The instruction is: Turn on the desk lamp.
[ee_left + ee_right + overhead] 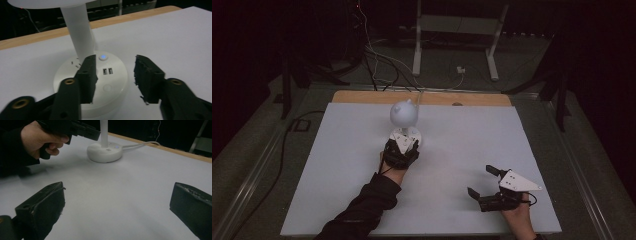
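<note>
Left gripper (115,75) poised over the round white lamp base (110,92), jaws parted, gripping nothing. One jaw above the base's top beside the white stem (78,30); the other out past the rim, above the white table (175,37). Between the jaws — two small ports (107,71) and, just beyond, a button (103,57) lit blue. A second, unlit round button (107,88) nearer the gripper. Rounded white lamp head (403,113) ahead of and above the left gripper in the high view.

Right gripper (482,180) well apart from the lamp, low over bare table, jaws spread wide and empty. From its own view, the lamp base far ahead and to the left, a white cable (140,144) trailing off it toward the wooden table edge (180,151) — the left hand (40,138) wrapped round its gripper's handle just beside the base.
</note>
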Demonstrator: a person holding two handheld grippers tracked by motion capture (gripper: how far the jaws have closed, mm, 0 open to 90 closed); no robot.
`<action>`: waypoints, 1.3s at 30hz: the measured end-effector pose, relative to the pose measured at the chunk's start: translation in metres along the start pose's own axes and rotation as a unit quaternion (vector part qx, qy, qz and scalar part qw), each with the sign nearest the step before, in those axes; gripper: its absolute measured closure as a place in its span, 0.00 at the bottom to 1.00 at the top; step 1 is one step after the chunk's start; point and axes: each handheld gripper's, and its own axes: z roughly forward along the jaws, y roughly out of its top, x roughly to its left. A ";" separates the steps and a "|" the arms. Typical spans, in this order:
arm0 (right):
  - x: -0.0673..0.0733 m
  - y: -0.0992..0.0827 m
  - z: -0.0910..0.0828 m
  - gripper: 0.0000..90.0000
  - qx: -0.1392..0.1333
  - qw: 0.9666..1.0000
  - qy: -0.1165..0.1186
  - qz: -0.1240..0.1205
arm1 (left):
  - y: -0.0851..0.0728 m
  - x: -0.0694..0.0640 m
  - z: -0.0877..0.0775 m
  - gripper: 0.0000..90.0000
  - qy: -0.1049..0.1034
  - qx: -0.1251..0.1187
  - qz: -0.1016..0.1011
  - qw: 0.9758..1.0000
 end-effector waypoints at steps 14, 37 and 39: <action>-0.001 0.000 -0.001 0.00 -0.001 1.000 0.001 0.003 | -0.007 0.008 0.010 0.95 0.011 0.010 0.018 1.000; -0.001 0.000 -0.001 0.00 0.002 1.000 0.000 0.001 | -0.017 0.008 0.026 1.00 -0.010 0.038 0.027 0.999; -0.001 0.000 -0.001 0.00 0.003 1.000 -0.001 -0.001 | -0.017 0.008 0.027 1.00 -0.013 0.037 0.031 0.999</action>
